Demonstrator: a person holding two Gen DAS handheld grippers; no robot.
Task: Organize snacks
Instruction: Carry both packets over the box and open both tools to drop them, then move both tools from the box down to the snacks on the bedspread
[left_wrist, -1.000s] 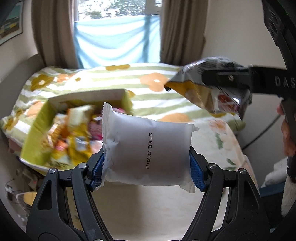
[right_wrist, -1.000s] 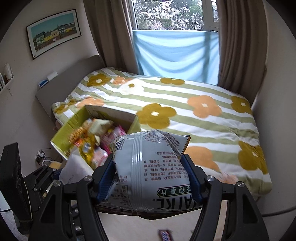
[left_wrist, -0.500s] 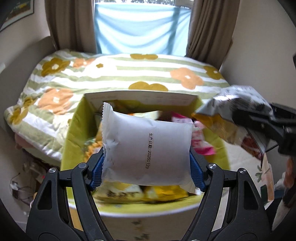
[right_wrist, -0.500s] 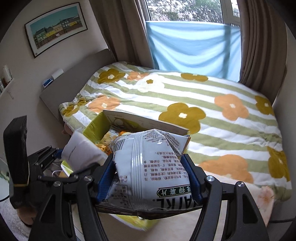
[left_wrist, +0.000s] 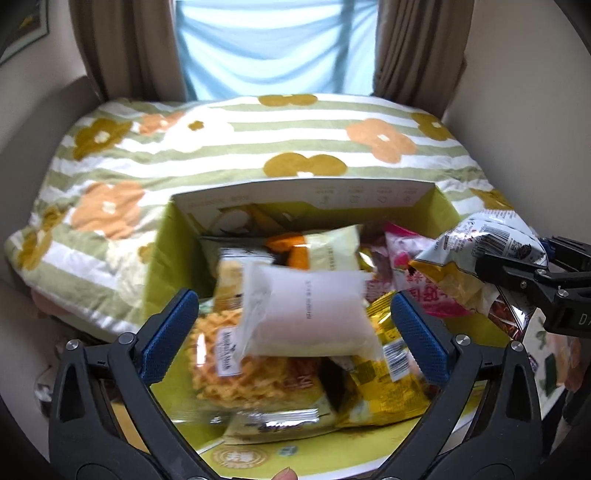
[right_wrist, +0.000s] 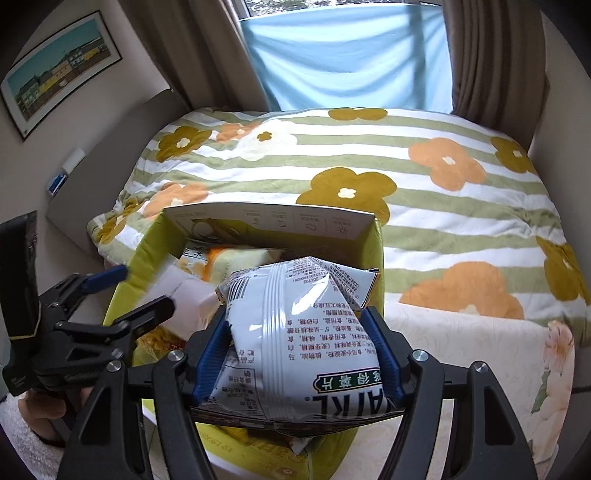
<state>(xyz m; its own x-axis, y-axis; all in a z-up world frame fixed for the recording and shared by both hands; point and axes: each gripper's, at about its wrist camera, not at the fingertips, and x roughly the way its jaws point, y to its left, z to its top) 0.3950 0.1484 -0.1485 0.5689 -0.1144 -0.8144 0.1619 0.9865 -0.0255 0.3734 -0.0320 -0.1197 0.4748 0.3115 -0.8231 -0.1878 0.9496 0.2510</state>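
A green cardboard box (left_wrist: 162, 258) full of snack packets stands at the foot of the bed; it also shows in the right wrist view (right_wrist: 146, 251). My left gripper (left_wrist: 295, 332) is open above the box. A white snack packet (left_wrist: 306, 314), blurred, sits loose between its spread blue pads, over the other snacks. My right gripper (right_wrist: 297, 354) is shut on a silver chip bag (right_wrist: 299, 332) and holds it over the box's right side. That bag and gripper show at the right of the left wrist view (left_wrist: 484, 254).
A bed with a striped flower quilt (right_wrist: 406, 177) lies behind the box. Curtains and a blue sheet (right_wrist: 351, 55) hang at the window. A cream cloth surface (right_wrist: 461, 350) lies right of the box. Several packets fill the box, such as a yellow one (left_wrist: 384, 387).
My left gripper has opened and let go of the white packet, which is dropping into the box. Both grippers have moved over the box. The right gripper still holds the chip bag.
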